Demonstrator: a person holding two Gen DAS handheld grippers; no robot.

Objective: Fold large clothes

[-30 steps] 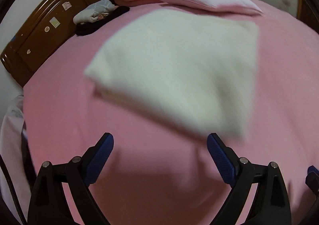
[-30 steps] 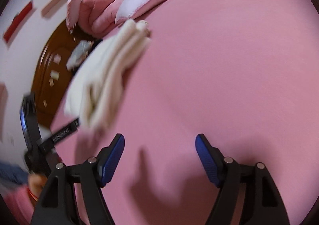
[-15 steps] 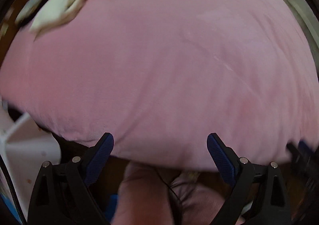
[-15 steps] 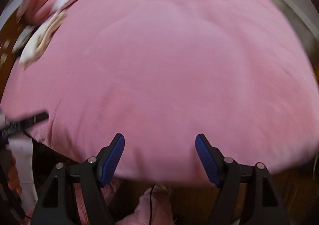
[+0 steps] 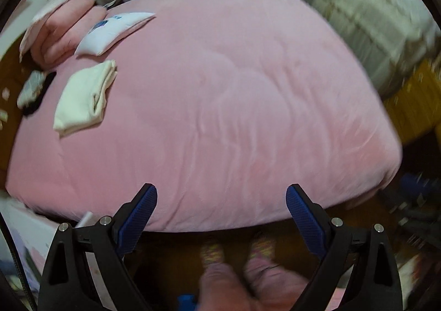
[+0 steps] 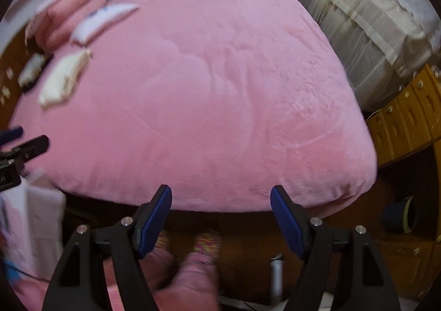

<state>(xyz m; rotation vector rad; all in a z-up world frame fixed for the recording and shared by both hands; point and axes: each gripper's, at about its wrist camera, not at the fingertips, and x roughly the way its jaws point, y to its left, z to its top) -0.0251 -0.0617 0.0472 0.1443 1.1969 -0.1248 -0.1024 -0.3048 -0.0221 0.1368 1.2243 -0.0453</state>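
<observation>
A folded cream garment (image 5: 82, 97) lies on the pink bed (image 5: 234, 104) at its far left, near the pillows; it also shows in the right wrist view (image 6: 62, 82). My left gripper (image 5: 222, 200) is open and empty, held back over the bed's near edge. My right gripper (image 6: 220, 200) is open and empty, also over the near edge. The left gripper's tip shows at the left edge of the right wrist view (image 6: 19, 145). Both are far from the garment.
A white pillow (image 5: 113, 32) and rolled pink bedding (image 5: 60, 32) sit at the bed's head by the wooden headboard. A small grey and black item (image 5: 31, 90) lies beside the garment. A cloth-covered stack (image 6: 372, 35) and yellow drawers (image 6: 408, 118) stand right. My feet (image 6: 204, 244) are below.
Both grippers have pulled back and up from the garment to the bed's near edge; the whole bed is now in view. The garment stays folded at the far left.
</observation>
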